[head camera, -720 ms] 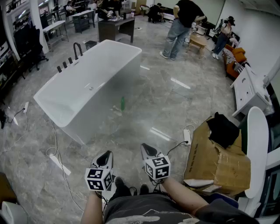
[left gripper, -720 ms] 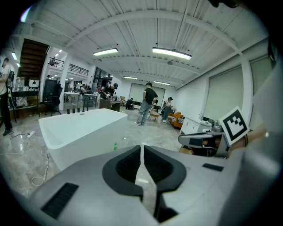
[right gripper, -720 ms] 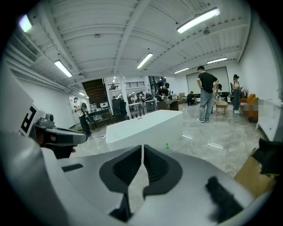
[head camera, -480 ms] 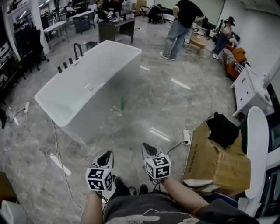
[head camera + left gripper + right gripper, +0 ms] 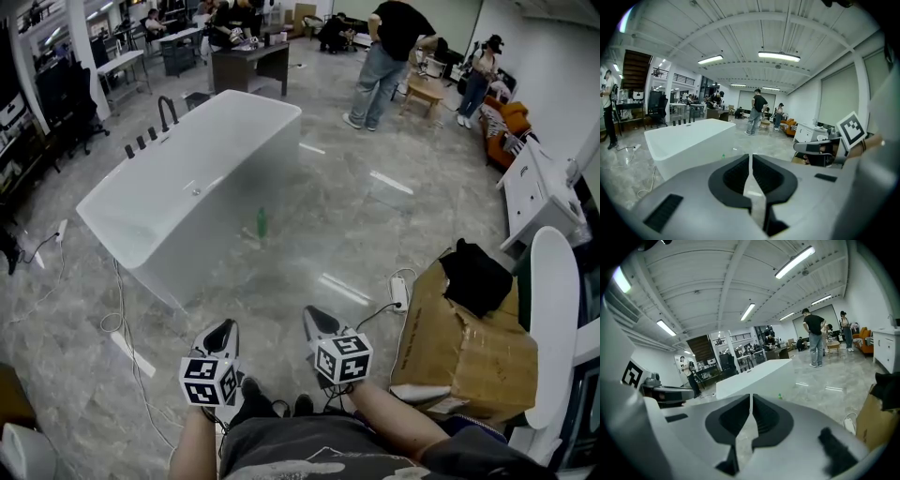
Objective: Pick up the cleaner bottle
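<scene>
A small green cleaner bottle [image 5: 262,222] stands upright on the marble floor beside the long side of a white bathtub [image 5: 169,197]. It also shows as a green speck in the left gripper view [image 5: 723,156] and in the right gripper view [image 5: 779,395]. My left gripper [image 5: 225,330] and right gripper [image 5: 312,317] are held side by side low in the head view, well short of the bottle. Both have their jaws shut with nothing between them.
A brown cardboard box [image 5: 464,347] with a black cloth on it stands at the right, with a white power strip [image 5: 400,292] and cable near it. A white cabinet [image 5: 534,192] lines the right wall. Cables [image 5: 122,333] trail left of the tub. People [image 5: 389,56] stand far off.
The head view has shifted slightly. Both grippers keep their place, and the bottle has not moved.
</scene>
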Action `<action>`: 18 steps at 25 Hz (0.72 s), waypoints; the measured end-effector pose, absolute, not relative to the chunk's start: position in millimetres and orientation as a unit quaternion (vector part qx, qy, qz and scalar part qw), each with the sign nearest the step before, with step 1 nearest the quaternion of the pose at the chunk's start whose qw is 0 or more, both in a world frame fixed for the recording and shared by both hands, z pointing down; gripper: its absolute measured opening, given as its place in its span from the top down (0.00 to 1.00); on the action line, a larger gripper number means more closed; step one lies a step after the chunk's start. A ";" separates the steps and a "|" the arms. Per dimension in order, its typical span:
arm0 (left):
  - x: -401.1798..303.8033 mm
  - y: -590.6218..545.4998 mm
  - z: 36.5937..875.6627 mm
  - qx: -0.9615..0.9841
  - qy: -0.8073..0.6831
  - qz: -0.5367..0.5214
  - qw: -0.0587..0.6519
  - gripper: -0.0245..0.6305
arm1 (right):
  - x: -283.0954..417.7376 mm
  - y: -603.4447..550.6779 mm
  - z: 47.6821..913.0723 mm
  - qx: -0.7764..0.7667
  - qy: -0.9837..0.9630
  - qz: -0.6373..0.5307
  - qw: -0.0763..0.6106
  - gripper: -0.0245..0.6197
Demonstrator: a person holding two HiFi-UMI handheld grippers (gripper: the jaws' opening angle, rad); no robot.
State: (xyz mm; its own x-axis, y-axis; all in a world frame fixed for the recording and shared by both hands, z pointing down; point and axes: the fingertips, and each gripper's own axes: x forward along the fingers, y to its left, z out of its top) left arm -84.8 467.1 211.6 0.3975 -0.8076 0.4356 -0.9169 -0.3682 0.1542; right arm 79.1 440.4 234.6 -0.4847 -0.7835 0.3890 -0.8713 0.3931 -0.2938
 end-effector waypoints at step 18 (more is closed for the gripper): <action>-69.8 449.9 222.4 0.799 -0.557 0.115 0.192 0.91 | 114.3 425.0 267.8 0.511 -0.814 0.253 0.107 0.90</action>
State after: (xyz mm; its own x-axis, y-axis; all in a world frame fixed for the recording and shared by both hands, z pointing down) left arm -69.8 449.9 222.4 0.3521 -0.8468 0.3987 -0.9355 -0.3048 0.1787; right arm 114.3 425.0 267.8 -0.4541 -0.7783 0.4338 -0.8870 0.3491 -0.3022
